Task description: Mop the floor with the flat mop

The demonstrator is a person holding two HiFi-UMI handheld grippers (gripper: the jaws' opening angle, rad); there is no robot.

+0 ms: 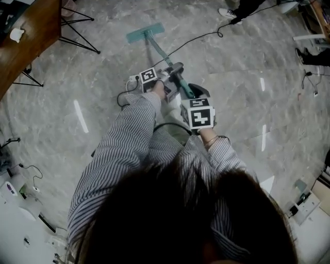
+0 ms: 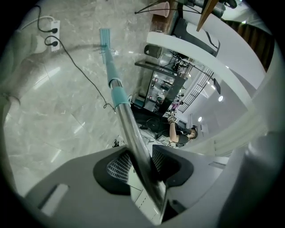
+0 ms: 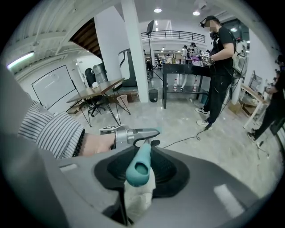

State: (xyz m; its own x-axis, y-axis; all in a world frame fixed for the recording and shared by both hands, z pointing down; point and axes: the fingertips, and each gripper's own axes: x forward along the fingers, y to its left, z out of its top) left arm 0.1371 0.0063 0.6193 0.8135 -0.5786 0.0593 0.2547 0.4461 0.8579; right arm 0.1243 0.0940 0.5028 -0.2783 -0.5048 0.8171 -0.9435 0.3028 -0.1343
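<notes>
The flat mop's teal head [image 1: 145, 32] lies on the grey marble floor ahead of me, and its pole [image 1: 161, 53] slants back to my hands. My left gripper [image 1: 166, 77] is shut on the silver pole [image 2: 133, 133], below the teal collar [image 2: 118, 95]; the mop head [image 2: 105, 34] shows far down the pole. My right gripper [image 1: 192, 95] sits behind and lower, shut on the teal handle end [image 3: 139, 167], which points toward the camera. The left gripper [image 3: 133, 132] and the hand holding it show just beyond that handle.
A wooden table [image 1: 31, 31] and black tripod legs [image 1: 77, 31] stand at the far left. A black cable [image 1: 201, 38] crosses the floor near the pole toward a person's feet [image 1: 227, 13]. A power strip [image 2: 51, 33] lies near the mop head. A person [image 3: 220, 67] stands right.
</notes>
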